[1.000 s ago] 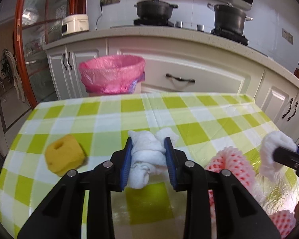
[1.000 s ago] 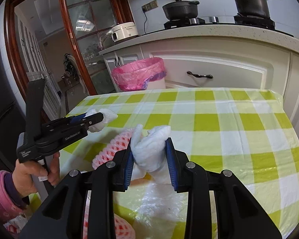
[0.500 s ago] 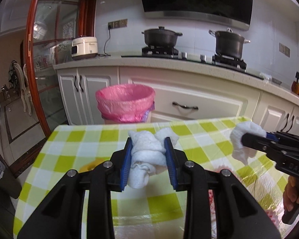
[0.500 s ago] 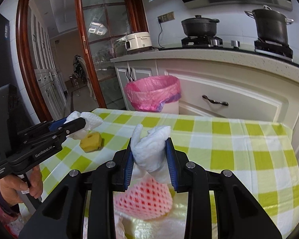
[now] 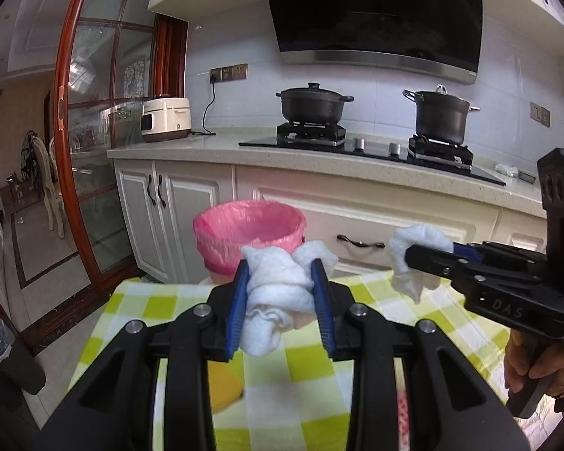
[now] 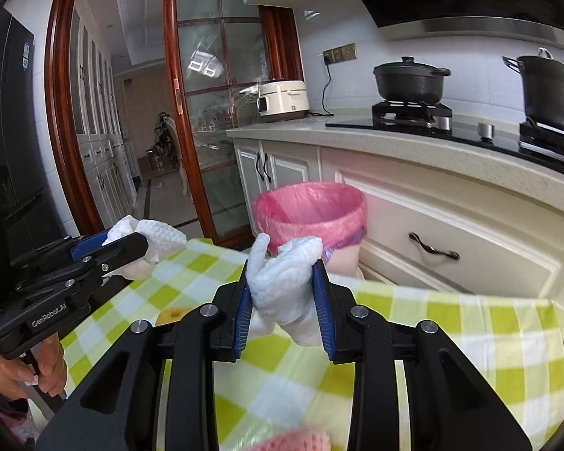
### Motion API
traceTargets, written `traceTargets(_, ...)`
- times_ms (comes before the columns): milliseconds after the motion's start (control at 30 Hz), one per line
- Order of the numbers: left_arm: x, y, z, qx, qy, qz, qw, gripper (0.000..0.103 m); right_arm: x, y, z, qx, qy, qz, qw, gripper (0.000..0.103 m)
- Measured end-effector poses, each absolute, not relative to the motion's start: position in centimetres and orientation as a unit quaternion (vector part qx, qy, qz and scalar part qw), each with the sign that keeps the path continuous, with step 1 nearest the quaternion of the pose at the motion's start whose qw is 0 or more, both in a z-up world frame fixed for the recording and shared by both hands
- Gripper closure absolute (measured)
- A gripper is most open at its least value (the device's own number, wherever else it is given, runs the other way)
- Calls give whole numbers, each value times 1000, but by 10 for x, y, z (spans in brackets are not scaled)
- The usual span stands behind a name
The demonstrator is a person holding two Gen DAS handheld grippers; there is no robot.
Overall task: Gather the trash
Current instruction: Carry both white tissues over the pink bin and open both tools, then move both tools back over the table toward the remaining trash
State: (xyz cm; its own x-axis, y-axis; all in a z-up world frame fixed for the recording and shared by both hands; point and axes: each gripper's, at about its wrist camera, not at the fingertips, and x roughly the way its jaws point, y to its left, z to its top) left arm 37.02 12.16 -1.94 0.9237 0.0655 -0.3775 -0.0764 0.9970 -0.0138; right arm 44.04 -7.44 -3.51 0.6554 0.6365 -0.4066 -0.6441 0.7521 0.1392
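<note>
My left gripper (image 5: pixel 280 285) is shut on a crumpled white paper towel (image 5: pixel 278 293), held above the green checked table (image 5: pixel 150 304). My right gripper (image 6: pixel 284 285) is shut on a second white paper wad (image 6: pixel 285 285). Each gripper shows in the other's view with its wad: the right one (image 5: pixel 413 259) at right, the left one (image 6: pixel 131 242) at left. The bin with the pink bag (image 5: pixel 250 231) stands on the floor just beyond the table's far edge, ahead of both grippers (image 6: pixel 310 212).
A yellow sponge (image 5: pixel 225 391) lies on the table under the left gripper. Red-and-white foam netting (image 6: pixel 293 439) sits near the front edge. White cabinets and a counter (image 5: pixel 319 158) with two black pots stand behind the bin. A wood-framed glass door (image 5: pixel 94 131) is at left.
Both grippers have risen off the table with their paper wads and moved toward the bin, which now looms larger. The sponge and foam netting have dropped low in the views.
</note>
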Motion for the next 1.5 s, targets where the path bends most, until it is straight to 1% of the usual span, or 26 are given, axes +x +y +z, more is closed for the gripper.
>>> traceTargets(233, 412, 147, -7, -27, 188, 46, 981, 71, 484, -46, -18, -12, 203, 360, 910, 73)
traceTargets(433, 468, 170, -1, -22, 189, 52, 980, 71, 539, -24, -15, -2, 211, 369, 905, 73)
traceTargets(733, 593, 226, 2, -48, 208, 62, 975, 69, 654, 18, -24, 18, 244, 379, 893, 73)
traceTargets(967, 680, 260, -15, -84, 229, 57, 968, 67, 730, 46, -39, 28, 254, 376, 891, 71)
traceTargets(1000, 693, 264, -19, -81, 233, 64, 967, 62, 739, 50, -42, 24, 255, 368, 894, 66)
traceTargets(1033, 700, 266, -21, -79, 234, 68, 967, 54, 744, 51, -44, 21, 255, 363, 896, 61)
traceTargets(1067, 711, 271, -25, -77, 234, 76, 966, 50, 749, 53, -46, 16, 254, 356, 899, 60)
traceTargets(1100, 717, 274, -26, -74, 234, 86, 966, 46, 752, 54, -46, 10, 251, 352, 902, 57)
traceTargets(1133, 721, 276, -27, -71, 232, 93, 966, 40, 754, 54, -46, 4, 246, 347, 905, 47)
traceTargets(1167, 723, 277, -28, -69, 231, 98, 966, 37, 754, 52, -46, 3, 240, 348, 906, 44)
traceTargets(1200, 723, 278, -27, -67, 228, 103, 966, 35, 754, 50, -44, 2, 237, 351, 906, 44)
traceTargets(1367, 696, 279, -12, -70, 209, 117, 968, 35, 734, 24, -22, 7, 213, 358, 909, 44)
traceTargets(1500, 647, 274, 5, -69, 195, 124, 970, 28, 692, -6, 4, 3, 194, 366, 910, 44)
